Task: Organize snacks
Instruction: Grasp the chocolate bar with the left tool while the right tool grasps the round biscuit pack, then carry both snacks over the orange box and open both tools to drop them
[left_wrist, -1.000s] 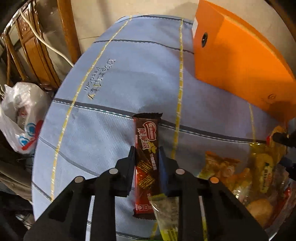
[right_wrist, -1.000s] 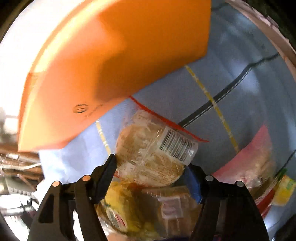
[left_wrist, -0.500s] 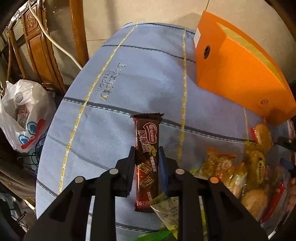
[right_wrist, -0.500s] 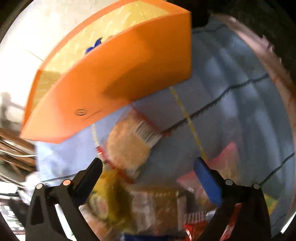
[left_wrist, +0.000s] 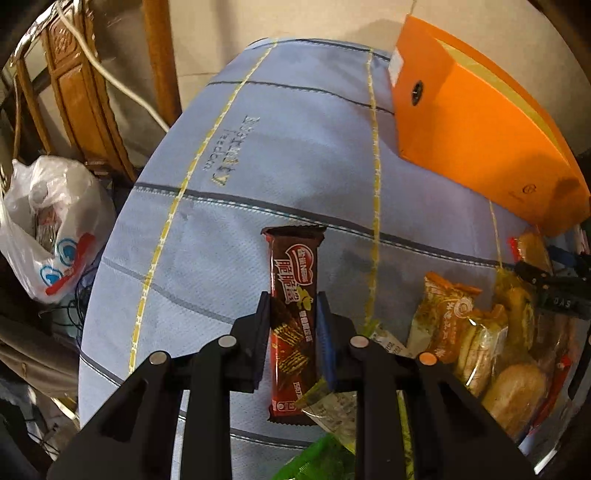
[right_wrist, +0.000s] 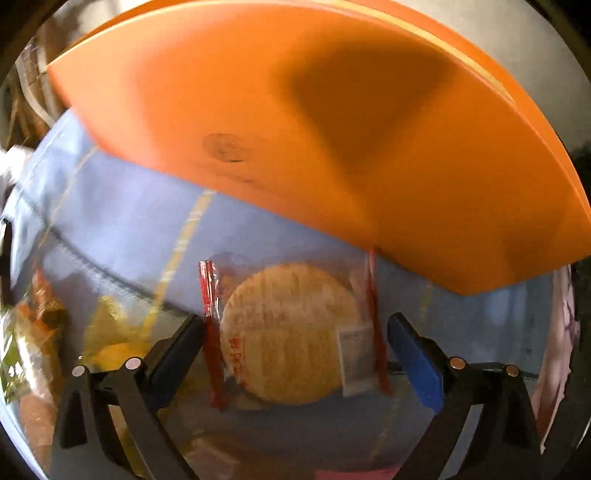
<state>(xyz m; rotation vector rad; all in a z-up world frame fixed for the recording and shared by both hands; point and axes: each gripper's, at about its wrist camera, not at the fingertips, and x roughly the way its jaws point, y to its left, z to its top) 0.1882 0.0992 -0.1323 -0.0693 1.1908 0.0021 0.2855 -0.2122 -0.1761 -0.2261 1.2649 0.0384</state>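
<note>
My left gripper (left_wrist: 293, 308) is shut on a brown chocolate wafer bar (left_wrist: 293, 295) and holds it lengthwise above the blue striped tablecloth (left_wrist: 258, 166). A pile of wrapped snacks (left_wrist: 480, 332) lies to its right. My right gripper (right_wrist: 295, 328) is open, its jaws wide on either side of a round cracker in a clear wrapper with red edges (right_wrist: 291, 332), which lies on the cloth just below the orange box (right_wrist: 332, 129). The same cracker (left_wrist: 532, 251) and the right gripper's tip (left_wrist: 543, 280) show at the right edge of the left wrist view.
The orange box (left_wrist: 480, 129) stands at the table's far right. A white plastic bag (left_wrist: 51, 229) and wooden furniture (left_wrist: 77, 92) are off the table's left edge. More snack packs (right_wrist: 44, 314) lie left of the right gripper.
My right gripper let go of the round cracker, opened wide and turned toward the orange box; the cracker now lies flat on the cloth. My left gripper lifted slightly with the wafer bar.
</note>
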